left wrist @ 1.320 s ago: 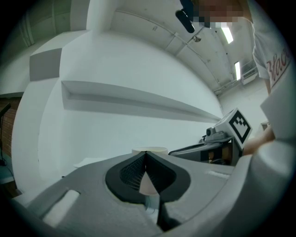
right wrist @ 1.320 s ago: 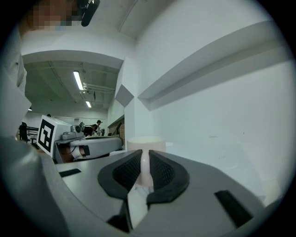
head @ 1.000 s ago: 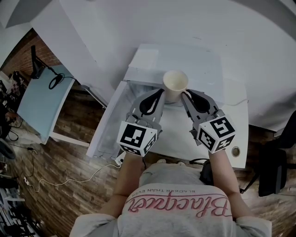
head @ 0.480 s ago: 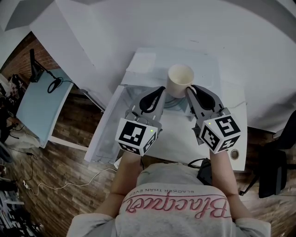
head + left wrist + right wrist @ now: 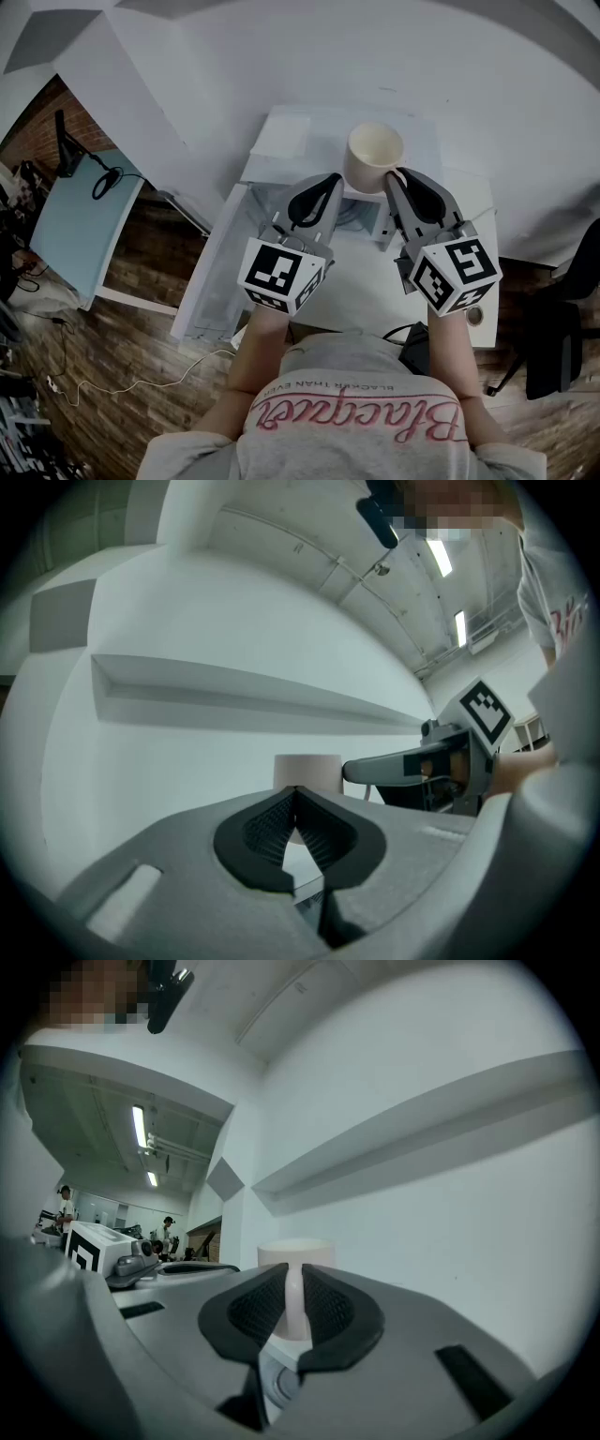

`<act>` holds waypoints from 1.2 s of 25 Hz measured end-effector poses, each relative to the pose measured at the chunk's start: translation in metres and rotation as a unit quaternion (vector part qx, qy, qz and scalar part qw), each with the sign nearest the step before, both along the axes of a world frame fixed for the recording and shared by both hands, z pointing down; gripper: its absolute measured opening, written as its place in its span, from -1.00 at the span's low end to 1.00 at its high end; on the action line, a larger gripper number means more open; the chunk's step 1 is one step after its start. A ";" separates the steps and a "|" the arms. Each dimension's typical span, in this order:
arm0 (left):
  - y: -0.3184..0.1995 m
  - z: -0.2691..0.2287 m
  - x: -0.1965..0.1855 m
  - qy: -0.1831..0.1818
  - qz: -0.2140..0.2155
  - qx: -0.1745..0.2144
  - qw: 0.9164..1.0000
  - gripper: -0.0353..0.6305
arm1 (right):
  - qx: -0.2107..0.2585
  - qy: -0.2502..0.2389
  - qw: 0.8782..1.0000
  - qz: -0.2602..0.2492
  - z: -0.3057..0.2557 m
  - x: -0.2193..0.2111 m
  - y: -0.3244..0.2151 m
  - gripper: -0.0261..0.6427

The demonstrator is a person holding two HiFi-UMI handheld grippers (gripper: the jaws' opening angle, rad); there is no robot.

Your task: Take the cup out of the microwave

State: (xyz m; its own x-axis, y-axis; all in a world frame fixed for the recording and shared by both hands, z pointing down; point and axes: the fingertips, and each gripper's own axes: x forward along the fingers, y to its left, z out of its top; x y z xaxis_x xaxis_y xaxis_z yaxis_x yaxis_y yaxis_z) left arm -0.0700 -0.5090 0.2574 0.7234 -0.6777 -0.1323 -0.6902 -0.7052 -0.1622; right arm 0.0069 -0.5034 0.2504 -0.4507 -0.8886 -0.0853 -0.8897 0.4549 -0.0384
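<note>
A cream cup (image 5: 374, 156) hangs above the white microwave (image 5: 287, 134), whose door (image 5: 212, 269) stands open at the left. My right gripper (image 5: 395, 178) is shut on the cup's handle. In the right gripper view the handle (image 5: 293, 1305) sits pinched between the dark pads, with the cup body (image 5: 293, 1252) just beyond them. My left gripper (image 5: 330, 182) hovers just left of the cup, shut with nothing in it. In the left gripper view its tips (image 5: 295, 794) meet, the cup (image 5: 306, 769) shows behind them, and the right gripper (image 5: 410, 767) reaches in from the right.
The microwave stands on a white desk (image 5: 480, 217) against a white wall. A light blue table (image 5: 73, 226) with a cable on it is at the left, and a black chair (image 5: 561, 330) at the right. The floor below is wooden.
Both grippers have risen and moved toward the wall. The cup went with the right gripper, up and to the right in the head view, and now sits above the microwave's top.
</note>
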 end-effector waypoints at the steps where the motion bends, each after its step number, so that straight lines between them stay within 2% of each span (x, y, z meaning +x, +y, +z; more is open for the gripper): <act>1: 0.000 -0.001 0.001 0.000 0.002 0.001 1.000 -0.88 | 0.002 0.000 1.000 0.003 -0.002 0.001 0.000 -0.76; 10: -0.005 -0.008 0.009 0.016 0.004 0.007 1.000 -0.88 | 0.011 0.009 1.000 0.025 -0.005 0.014 -0.001 -0.76; 30: -0.015 -0.009 0.013 0.018 -0.004 0.005 1.000 -0.88 | 0.002 0.013 1.000 0.025 0.003 0.015 -0.009 -0.76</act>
State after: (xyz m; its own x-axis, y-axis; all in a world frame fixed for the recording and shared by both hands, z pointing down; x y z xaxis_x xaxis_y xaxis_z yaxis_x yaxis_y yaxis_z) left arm -0.0566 -0.5241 0.2487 0.7131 -0.6814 -0.1651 -0.7009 -0.6985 -0.1444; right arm 0.0214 -0.5124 0.2530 -0.4087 -0.9094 -0.0776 -0.9116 0.4109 -0.0136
